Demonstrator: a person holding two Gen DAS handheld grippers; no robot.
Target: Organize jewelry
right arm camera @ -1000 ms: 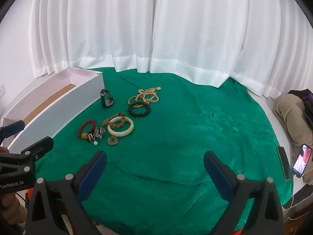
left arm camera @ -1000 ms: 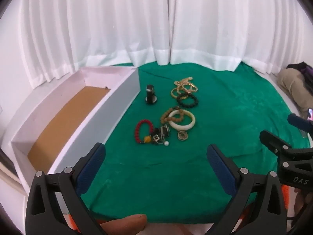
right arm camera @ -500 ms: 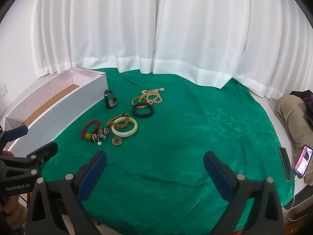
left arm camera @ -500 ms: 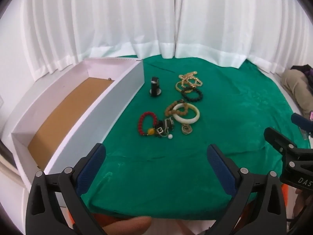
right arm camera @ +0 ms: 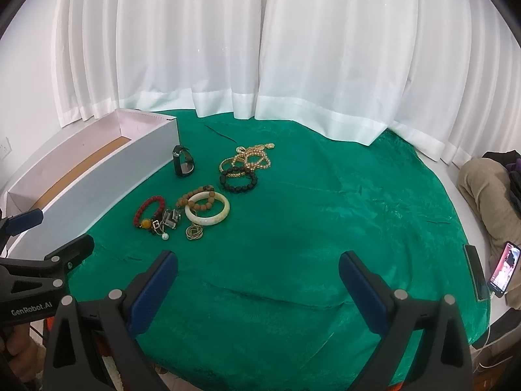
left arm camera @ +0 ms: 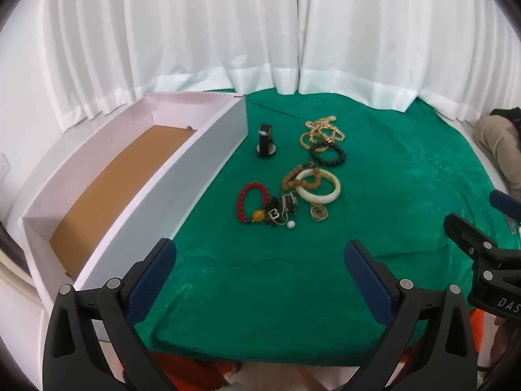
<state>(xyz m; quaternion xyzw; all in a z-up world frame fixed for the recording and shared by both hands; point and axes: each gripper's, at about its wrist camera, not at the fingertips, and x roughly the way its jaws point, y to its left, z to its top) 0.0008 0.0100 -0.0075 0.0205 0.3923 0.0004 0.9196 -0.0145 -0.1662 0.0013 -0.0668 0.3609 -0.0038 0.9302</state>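
Green velvet-like cloth (left arm camera: 374, 176) covers the round table, and everything lies on it. At the far left sits one long white cardboard box (left arm camera: 208, 166) with a brown floor, open at the top, nothing visible inside. Just right of its far end stands one black watch (left arm camera: 265, 140), upright on its strap. Nearer the camera lies one red beaded bracelet (left arm camera: 252, 199) with a yellow bead, touching a small tangle of black and silver charm pieces (left arm camera: 282, 210) with one white pearl (left arm camera: 290, 224) at its edge. Next comes one brown wooden bead bracelet (left arm camera: 294, 176), partly overlapped by one cream bangle (left arm camera: 318, 185); one thin gold wire pendant (left arm camera: 318, 212) lies just in front of the bangle. Farther back, one black beaded bracelet (left arm camera: 327, 153) touches a heap of gold chains and bangles (left arm camera: 320, 132), too tangled to count.

Two grippers hover over the near edge of the cloth, well apart from the jewelry. The left gripper (left arm camera: 260, 272) has its blue-padded fingers (left arm camera: 153, 277) spread wide, grasping nothing. The right gripper (right arm camera: 259, 272) is likewise spread, released and empty. At the far right edge lie two phones, one dark phone (right arm camera: 476, 272) and one lit phone (right arm camera: 503, 272).
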